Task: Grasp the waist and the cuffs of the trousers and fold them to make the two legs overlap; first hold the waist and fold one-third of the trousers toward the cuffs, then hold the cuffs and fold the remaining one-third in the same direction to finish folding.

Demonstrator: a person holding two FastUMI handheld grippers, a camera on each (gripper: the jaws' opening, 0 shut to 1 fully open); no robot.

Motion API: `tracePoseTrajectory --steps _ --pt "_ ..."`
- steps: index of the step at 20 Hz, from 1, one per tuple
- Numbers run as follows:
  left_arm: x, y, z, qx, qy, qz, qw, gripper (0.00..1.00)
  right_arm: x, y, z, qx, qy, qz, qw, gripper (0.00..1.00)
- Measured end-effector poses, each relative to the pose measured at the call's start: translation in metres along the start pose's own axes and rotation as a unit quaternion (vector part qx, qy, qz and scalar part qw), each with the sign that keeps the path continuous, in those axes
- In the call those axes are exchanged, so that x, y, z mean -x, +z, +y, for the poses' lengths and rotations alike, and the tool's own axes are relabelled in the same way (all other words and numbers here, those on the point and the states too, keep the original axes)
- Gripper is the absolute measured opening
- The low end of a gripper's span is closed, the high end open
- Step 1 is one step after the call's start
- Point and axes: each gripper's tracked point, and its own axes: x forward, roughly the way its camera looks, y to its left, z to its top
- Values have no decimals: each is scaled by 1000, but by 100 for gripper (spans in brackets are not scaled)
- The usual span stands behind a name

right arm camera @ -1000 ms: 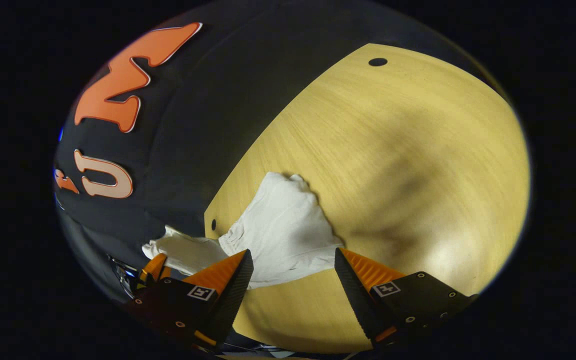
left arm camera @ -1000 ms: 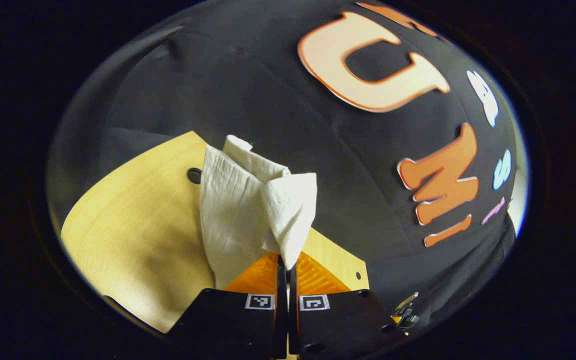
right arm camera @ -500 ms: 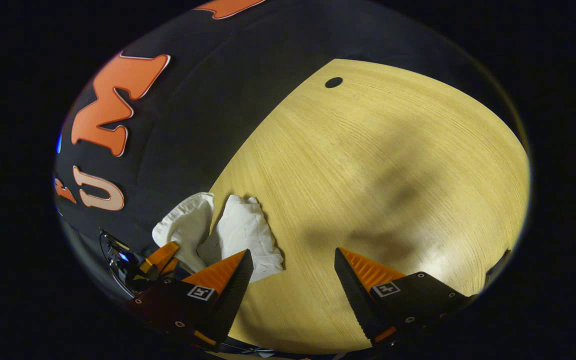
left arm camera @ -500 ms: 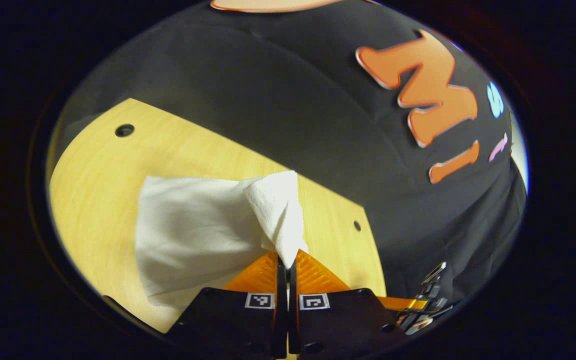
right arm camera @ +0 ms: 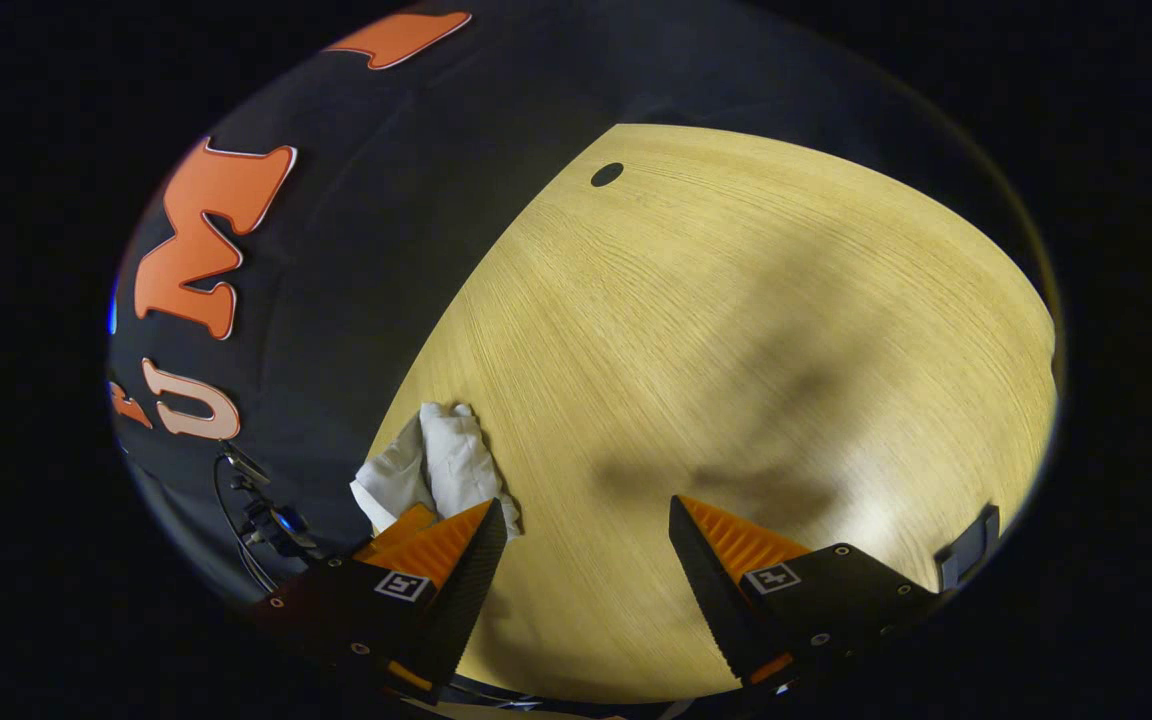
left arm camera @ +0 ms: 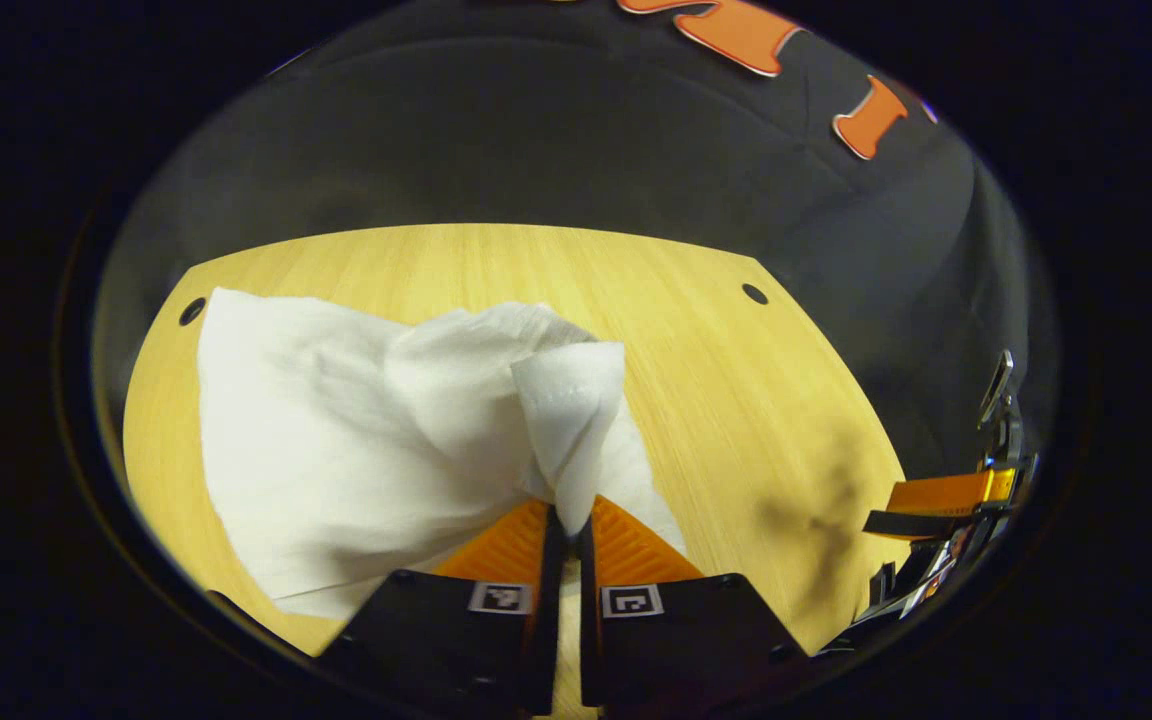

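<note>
Trousers [left arm camera: 336, 440], white and soft, are pinched at one bunched edge between the fingers of the left claw [left arm camera: 564, 520], which are pressed together on the cloth. From that pinch the fabric fans out to the left and lies spread on the pale wooden table [left arm camera: 736, 400], reaching almost to the hole near its far left corner. Half a second ago far less cloth lay flat, and a second ago the bundle hung upright in front of the booth's wall; the left claw has come down and the garment is now settling on the board.

The right claw [right arm camera: 586, 545] stands wide apart above bare table and grips nothing. In its view the trousers [right arm camera: 441, 465] show as a small crumpled lump just beside its left finger, much smaller than a second ago, so the two claws have drawn away from each other.

Which fold this is cannot be told; the cloth looks rumpled, so it probably needs smoothing before the next third is turned over.
</note>
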Motion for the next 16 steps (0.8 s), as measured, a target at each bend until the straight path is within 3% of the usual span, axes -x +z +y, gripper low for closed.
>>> tracePoseTrajectory --steps 1,3,9,16 --pt "2 -8 -16 5 -14 1 1000 36 1 1 0 3 -1 -1 1000 98" --pt "8 -9 -18 -5 -7 -4 1000 99 4 5 4 10 3 -4 1000 98" --pt "62 13 -21 -32 2 -63 998 100 14 26 40 114 4 -48 992 98" --pt "147 58 34 -32 75 -184 979 99 35 61 119 244 37 -133 960 98"
